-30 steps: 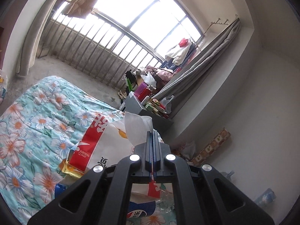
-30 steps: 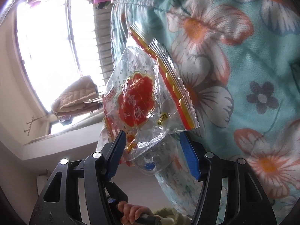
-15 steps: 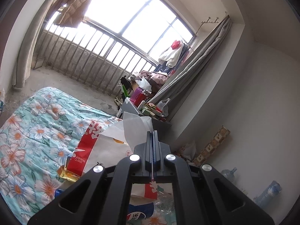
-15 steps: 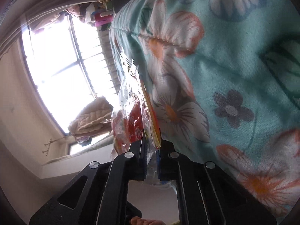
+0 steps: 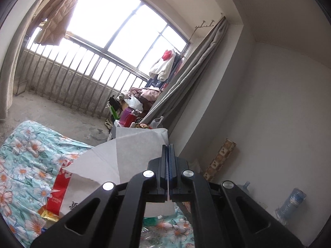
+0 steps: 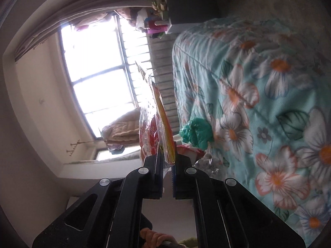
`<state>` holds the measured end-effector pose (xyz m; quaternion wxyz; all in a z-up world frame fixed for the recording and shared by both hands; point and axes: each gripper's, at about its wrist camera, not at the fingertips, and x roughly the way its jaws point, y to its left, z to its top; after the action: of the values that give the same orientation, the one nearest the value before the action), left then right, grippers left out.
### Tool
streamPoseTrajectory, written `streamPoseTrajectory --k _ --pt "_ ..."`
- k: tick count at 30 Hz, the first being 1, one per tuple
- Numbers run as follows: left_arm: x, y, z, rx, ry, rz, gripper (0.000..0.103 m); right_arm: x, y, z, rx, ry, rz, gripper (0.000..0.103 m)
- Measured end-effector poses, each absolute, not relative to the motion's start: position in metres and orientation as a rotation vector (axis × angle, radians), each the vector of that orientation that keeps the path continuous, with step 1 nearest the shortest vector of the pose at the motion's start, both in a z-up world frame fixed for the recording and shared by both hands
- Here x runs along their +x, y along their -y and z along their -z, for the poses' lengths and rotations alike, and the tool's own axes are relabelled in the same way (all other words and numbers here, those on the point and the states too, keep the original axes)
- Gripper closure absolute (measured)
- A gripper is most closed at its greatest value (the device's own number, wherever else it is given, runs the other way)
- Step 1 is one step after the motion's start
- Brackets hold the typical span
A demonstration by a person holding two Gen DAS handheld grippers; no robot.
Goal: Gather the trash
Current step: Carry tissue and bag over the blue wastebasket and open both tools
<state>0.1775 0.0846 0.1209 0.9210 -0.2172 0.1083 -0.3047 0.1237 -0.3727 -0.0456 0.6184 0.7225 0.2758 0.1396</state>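
Note:
My left gripper (image 5: 168, 147) is shut on the rim of a white plastic bag (image 5: 115, 161) with red print, which it holds up above the floral quilt (image 5: 24, 157). The right wrist view is rolled sideways. There my right gripper (image 6: 167, 152) is shut on a clear wrapper (image 6: 151, 124) with a red print and a yellow strip. The wrapper hangs clear of the quilt (image 6: 269, 103). A crumpled green scrap (image 6: 196, 132), a red-and-white piece (image 6: 189, 150) and crinkled clear plastic (image 6: 209, 165) lie on the quilt near the fingertips.
A yellow wrapper (image 5: 48, 215) lies on the quilt under the bag. Beyond the bed stands a cluttered grey cabinet (image 5: 115, 128), with a barred window behind. Water bottles (image 5: 291, 204) stand by the right wall. A hand (image 6: 155, 237) shows at the bottom of the right wrist view.
The right jaws closed on the clear wrapper and carried it away from the quilt. The left gripper rose with the bag, so more of the wall and window shows.

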Motion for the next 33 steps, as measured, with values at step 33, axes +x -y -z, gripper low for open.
streamPoseTrajectory --k 33 --pt "0.208 0.499 0.064 -0.03 -1.292 1.195 0.103 -0.058 0.559 0.127 0.967 -0.606 0.94 0.098"
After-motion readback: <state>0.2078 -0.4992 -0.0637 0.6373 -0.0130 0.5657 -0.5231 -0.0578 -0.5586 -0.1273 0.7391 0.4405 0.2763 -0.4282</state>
